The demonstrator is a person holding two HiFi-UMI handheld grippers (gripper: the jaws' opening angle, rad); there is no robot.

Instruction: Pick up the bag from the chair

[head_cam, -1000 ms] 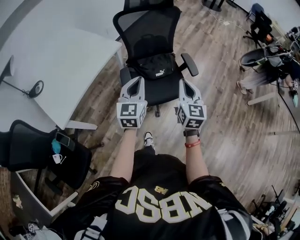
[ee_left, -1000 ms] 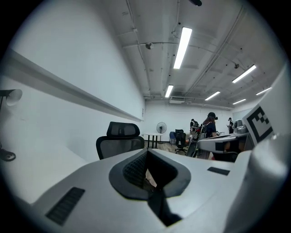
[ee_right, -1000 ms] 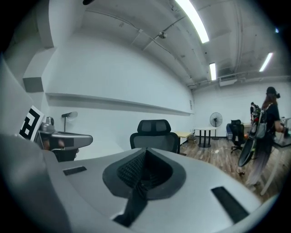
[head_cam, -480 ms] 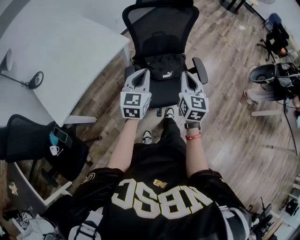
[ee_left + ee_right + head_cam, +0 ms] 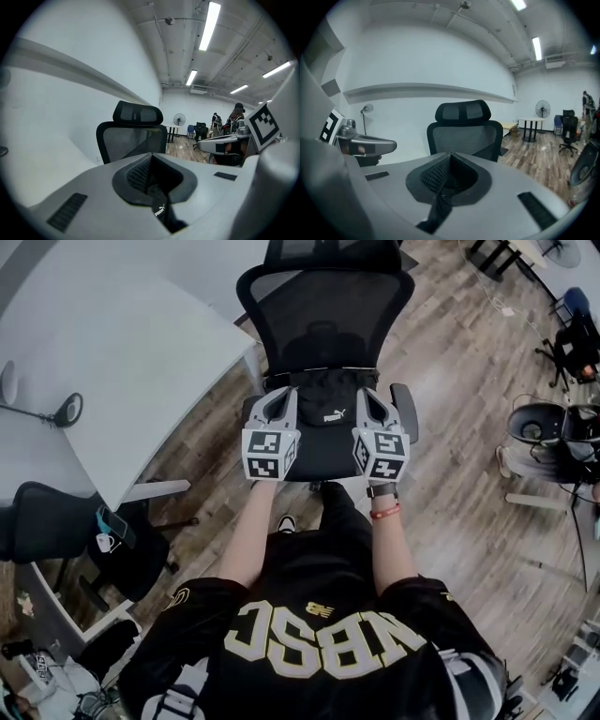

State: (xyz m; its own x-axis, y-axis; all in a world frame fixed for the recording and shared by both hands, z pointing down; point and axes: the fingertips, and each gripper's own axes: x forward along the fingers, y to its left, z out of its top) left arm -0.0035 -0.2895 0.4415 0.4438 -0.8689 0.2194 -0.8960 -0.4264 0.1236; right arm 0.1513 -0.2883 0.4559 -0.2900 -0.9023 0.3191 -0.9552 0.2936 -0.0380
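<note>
A black bag [image 5: 325,396] with a white logo lies on the seat of a black mesh office chair [image 5: 323,320], against the backrest. My left gripper [image 5: 282,393] hovers at the bag's left end and my right gripper [image 5: 367,394] at its right end, both above the seat. Each is shut with nothing between its jaws. In the left gripper view the left gripper [image 5: 151,153] shows the bag [image 5: 159,209] and its logo through the gap behind the closed tips. The right gripper [image 5: 450,153] shows a dark strip of the bag [image 5: 436,206] in the same way.
A white desk [image 5: 122,352] with a desk lamp [image 5: 64,411] stands left of the chair. A second black chair [image 5: 52,521] holding a phone and a mug is at lower left. More chairs [image 5: 548,427] stand at the right on the wooden floor [image 5: 459,409].
The person has stepped toward the chair. Both grippers have moved forward over the seat and now flank the bag. Their jaws stayed shut.
</note>
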